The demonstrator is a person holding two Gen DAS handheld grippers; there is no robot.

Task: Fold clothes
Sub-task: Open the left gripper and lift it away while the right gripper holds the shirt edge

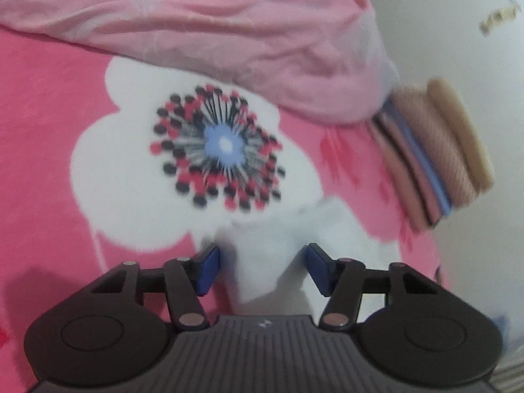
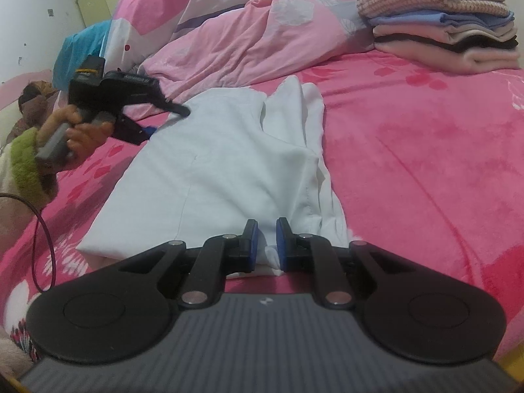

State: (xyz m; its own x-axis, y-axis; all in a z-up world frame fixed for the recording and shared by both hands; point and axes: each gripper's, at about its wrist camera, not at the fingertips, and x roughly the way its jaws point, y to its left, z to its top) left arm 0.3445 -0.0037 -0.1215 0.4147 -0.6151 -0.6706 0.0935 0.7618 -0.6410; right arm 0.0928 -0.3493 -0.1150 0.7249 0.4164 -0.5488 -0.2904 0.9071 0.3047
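A white garment [image 2: 229, 163] lies lengthwise on the pink bed cover [image 2: 425, 163], partly folded, with a doubled strip along its right side. My right gripper [image 2: 267, 242] is at the garment's near edge, shut on a pinch of the white cloth. My left gripper [image 2: 165, 122], held by a hand in a green cuff, hovers at the garment's far left corner. In the blurred left wrist view, the left gripper [image 1: 263, 268] stands open with a corner of the white garment [image 1: 271, 229] lying loose between its blue pads [image 1: 208, 270].
A crumpled pink quilt [image 2: 229, 39] is heaped behind the garment. A stack of folded clothes [image 2: 442, 29] sits at the far right, also in the left wrist view as the folded stack [image 1: 435, 150]. A blue bag [image 2: 82, 46] and a red cable [image 2: 42, 229] are at the left.
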